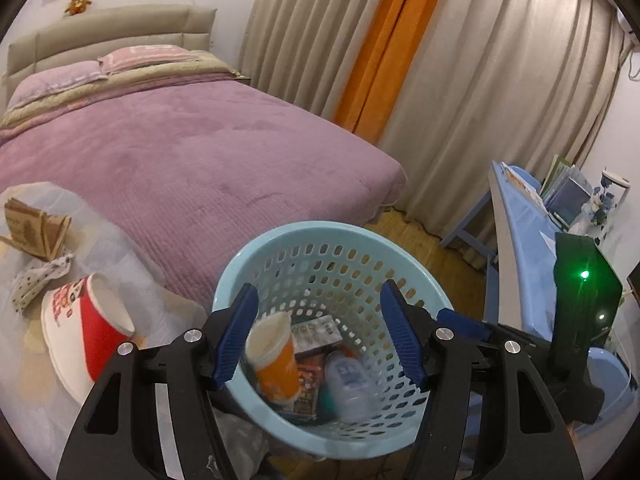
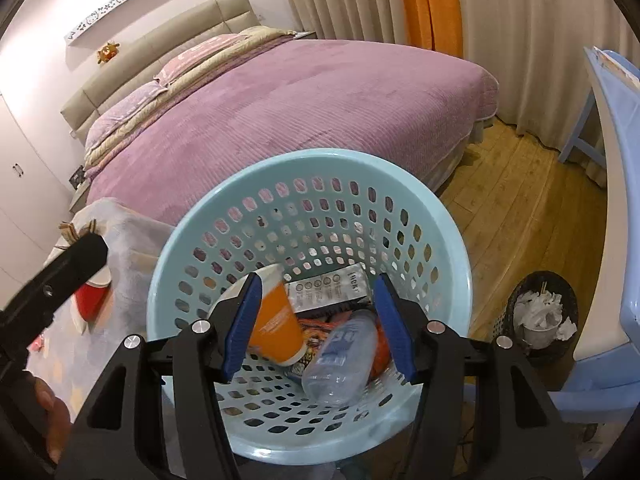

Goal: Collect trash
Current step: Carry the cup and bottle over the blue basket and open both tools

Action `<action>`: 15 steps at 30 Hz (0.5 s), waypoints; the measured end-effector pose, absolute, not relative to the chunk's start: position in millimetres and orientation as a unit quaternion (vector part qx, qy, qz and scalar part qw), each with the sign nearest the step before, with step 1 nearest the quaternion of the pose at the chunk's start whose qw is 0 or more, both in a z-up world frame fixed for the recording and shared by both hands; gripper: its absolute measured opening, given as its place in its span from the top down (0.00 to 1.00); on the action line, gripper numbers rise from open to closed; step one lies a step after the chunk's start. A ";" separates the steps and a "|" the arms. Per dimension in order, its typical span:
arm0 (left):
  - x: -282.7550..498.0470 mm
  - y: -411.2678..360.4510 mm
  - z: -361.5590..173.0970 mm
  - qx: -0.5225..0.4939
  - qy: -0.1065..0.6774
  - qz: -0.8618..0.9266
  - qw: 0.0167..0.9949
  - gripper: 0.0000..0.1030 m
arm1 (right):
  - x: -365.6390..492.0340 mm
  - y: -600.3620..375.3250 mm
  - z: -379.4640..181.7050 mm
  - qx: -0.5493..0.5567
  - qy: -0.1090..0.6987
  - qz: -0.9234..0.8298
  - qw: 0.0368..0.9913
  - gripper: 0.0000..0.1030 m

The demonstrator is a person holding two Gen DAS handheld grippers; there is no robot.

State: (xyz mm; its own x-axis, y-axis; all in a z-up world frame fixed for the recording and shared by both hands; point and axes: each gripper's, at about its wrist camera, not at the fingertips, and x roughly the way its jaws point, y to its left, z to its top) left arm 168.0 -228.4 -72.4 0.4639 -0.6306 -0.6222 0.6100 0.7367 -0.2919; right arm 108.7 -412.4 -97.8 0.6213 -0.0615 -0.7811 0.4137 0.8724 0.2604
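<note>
A light blue perforated basket [image 1: 280, 240] [image 2: 192, 236] stands below both grippers. Inside lie an orange paper cup [image 1: 276, 364] [image 2: 276, 328], a clear plastic bottle [image 1: 348, 384] [image 2: 340, 360] and flat printed packets [image 1: 316, 330] [image 2: 328, 286]. My left gripper [image 1: 320, 336] is open and empty above the basket's mouth. My right gripper [image 2: 316, 326] is open and empty above the basket too. A red and white paper bucket [image 1: 86, 336] lies on its side on a low covered table at the left, beside a folded cardboard piece [image 1: 34, 230] and a spotted cloth [image 1: 40, 280].
A bed with a purple cover [image 1: 192, 160] [image 2: 320, 108] fills the middle behind the basket. Beige and orange curtains [image 1: 460, 80] hang beyond. A blue desk [image 1: 520, 232] [image 2: 616, 160] stands at the right. A dark bin of white paper waste [image 2: 542, 316] sits on the wooden floor [image 2: 520, 208].
</note>
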 end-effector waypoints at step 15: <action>141.7 -166.6 -31.1 -0.041 0.320 -0.335 0.885 0.40 | 102.7 -358.4 -47.3 0.180 0.376 -0.071 0.906 0.47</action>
